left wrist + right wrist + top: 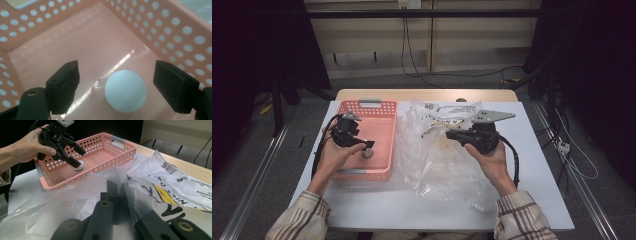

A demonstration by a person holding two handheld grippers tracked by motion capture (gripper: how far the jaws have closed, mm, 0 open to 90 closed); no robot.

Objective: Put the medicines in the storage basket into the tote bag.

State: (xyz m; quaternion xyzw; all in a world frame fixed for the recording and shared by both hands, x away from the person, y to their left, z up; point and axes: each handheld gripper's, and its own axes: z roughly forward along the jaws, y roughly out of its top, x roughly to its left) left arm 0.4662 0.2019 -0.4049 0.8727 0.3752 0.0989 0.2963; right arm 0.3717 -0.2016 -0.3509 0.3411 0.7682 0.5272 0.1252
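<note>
The left tool [368,146], jaws wide around the white jar [125,91] in the pink basket [384,106], must withdraw next, while the right tool [119,192] pinches the plastic bag [160,185].

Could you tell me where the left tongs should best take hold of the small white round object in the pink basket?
Probably across its round sides, coming straight down from above: the white round object sits on the floor of the pink basket, between the open left tongs, away from the walls.
</note>
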